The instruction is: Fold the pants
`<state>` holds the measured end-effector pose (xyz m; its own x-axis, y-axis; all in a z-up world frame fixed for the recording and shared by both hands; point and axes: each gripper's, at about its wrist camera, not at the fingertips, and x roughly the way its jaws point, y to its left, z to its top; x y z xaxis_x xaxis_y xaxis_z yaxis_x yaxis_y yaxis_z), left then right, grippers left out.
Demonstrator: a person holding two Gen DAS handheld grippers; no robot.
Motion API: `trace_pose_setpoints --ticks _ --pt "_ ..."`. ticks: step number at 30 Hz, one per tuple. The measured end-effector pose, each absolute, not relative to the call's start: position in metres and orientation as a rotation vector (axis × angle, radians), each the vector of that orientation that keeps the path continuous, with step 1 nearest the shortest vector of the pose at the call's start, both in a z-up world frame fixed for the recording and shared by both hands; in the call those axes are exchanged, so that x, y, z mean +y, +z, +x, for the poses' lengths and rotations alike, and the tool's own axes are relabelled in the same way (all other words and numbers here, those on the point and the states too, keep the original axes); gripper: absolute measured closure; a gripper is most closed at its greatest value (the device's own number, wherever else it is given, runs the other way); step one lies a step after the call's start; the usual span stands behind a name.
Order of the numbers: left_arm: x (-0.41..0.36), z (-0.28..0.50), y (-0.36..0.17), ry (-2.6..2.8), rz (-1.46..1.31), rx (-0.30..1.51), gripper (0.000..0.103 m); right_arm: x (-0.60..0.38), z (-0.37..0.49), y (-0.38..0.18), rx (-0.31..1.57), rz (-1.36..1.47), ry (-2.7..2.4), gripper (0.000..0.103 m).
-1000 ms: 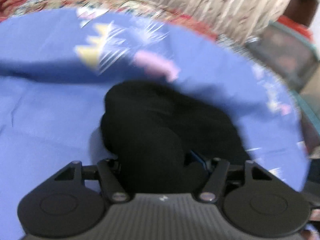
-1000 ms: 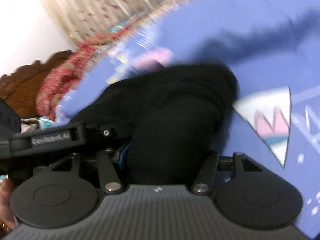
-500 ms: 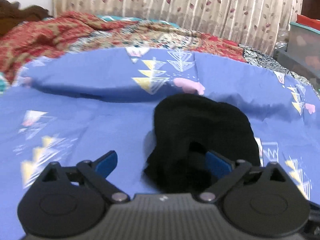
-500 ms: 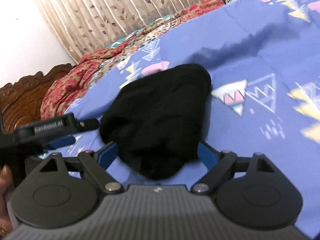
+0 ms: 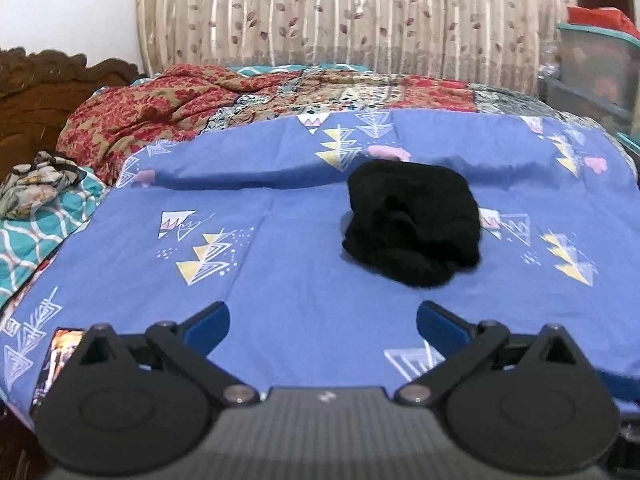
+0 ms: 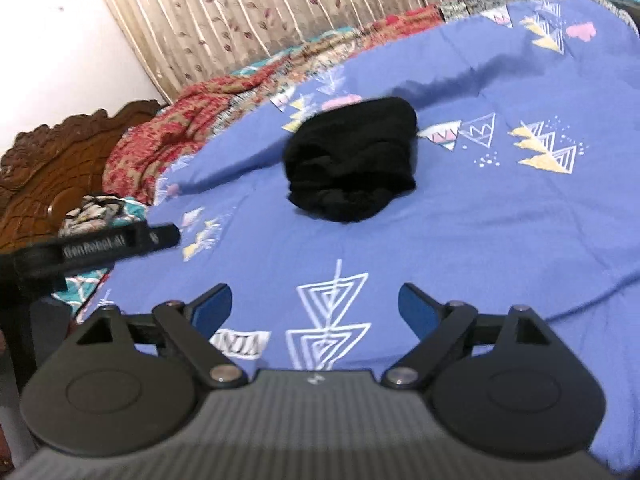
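Note:
The black pants (image 5: 412, 228) lie as a small folded bundle on the blue patterned bedsheet (image 5: 280, 280). In the right wrist view the pants (image 6: 352, 164) sit mid-sheet (image 6: 500, 240), well beyond the fingers. My left gripper (image 5: 322, 320) hovers short of the bundle; its jaws are still opening, with only bare sheet between them. My right gripper (image 6: 314, 304) is open and holds nothing. Part of the left gripper's body (image 6: 100, 248) shows at the left edge of the right wrist view.
A red patterned quilt (image 5: 160, 116) is bunched along the far side of the bed, before a striped curtain (image 5: 340, 20). A carved wooden headboard (image 5: 36, 92) stands left, a crumpled cloth (image 5: 36, 184) beside it. Plastic bins (image 5: 596, 68) stand far right.
Both grippers let go of the black pants, opened wide and drew back and up. The bundle now lies alone on the sheet, farther from both.

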<state>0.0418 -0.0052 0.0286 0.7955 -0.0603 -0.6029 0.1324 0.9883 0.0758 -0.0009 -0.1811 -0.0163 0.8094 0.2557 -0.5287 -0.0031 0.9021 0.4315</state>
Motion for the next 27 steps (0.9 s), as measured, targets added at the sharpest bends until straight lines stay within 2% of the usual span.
trace_pose_setpoints --ticks 10,22,27 --pt "0.000 -0.014 0.043 -0.075 0.148 0.621 0.000 -0.167 -0.042 -0.001 0.570 0.408 0.134 0.009" --pt "0.013 -0.037 0.051 0.028 0.262 0.511 0.000 -0.165 -0.050 -0.006 0.590 0.432 0.102 0.009" --pt "0.014 -0.033 0.049 0.037 0.283 0.540 0.000 -0.165 -0.053 -0.006 0.583 0.439 0.094 0.009"
